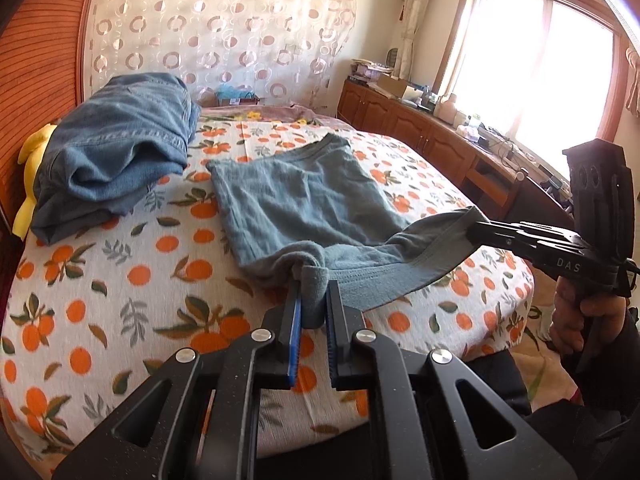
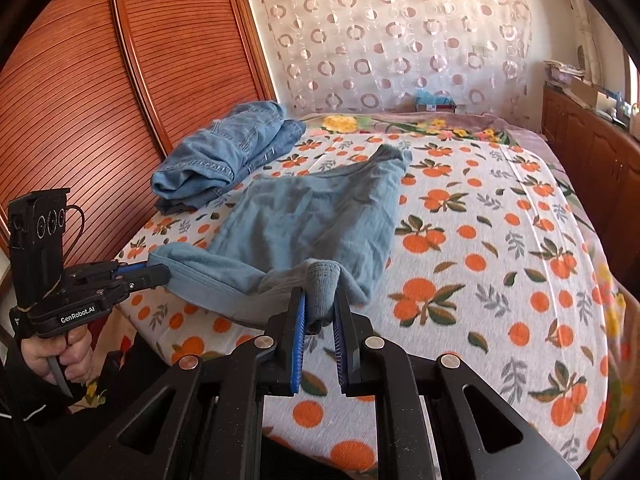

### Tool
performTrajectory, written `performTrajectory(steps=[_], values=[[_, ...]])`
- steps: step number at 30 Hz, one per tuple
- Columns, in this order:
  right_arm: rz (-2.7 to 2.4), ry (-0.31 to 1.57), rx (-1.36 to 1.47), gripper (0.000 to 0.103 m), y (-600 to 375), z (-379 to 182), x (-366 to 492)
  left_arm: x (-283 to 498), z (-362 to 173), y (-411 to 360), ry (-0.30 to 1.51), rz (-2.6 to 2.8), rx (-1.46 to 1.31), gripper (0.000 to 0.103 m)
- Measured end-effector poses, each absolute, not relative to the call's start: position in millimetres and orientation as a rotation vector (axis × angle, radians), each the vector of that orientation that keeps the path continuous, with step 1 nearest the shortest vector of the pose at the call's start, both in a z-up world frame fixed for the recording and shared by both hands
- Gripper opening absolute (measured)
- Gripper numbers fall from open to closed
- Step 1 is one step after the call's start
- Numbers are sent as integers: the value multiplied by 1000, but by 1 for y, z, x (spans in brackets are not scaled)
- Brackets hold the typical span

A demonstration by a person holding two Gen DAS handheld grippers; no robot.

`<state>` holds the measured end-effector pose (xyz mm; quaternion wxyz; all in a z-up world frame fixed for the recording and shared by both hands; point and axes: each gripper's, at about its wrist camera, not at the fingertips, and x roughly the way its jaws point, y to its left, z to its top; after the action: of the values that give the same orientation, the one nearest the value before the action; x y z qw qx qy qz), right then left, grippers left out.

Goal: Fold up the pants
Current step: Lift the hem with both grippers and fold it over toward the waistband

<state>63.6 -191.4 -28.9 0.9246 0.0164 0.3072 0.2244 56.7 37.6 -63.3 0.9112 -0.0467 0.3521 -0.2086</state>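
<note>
Grey-blue pants [image 1: 296, 204] lie on the bed, legs stretched toward the far side; they also show in the right wrist view [image 2: 320, 216]. My left gripper [image 1: 314, 304] is shut on one near corner of the waistband. My right gripper [image 2: 322, 308] is shut on the other corner. Each gripper shows in the other's view: the right one [image 1: 476, 228] at the right, the left one [image 2: 160, 272] at the left. The waistband [image 1: 400, 264] hangs lifted between them above the near bed edge.
The bed [image 1: 120, 280] has an orange-print sheet. Folded blue jeans [image 1: 120, 160] lie at the far left by a yellow plush toy [image 1: 32, 152]. A wooden wardrobe [image 2: 80, 80] stands at the left. Low cabinets [image 1: 420, 132] with clutter run under the window at the right.
</note>
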Motion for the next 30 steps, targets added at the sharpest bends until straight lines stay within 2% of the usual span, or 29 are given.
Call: performTrajectory(steps=[30], values=[[440,641,23,13,-170,-26,177,148,-55,41,732,-372,-37,12]])
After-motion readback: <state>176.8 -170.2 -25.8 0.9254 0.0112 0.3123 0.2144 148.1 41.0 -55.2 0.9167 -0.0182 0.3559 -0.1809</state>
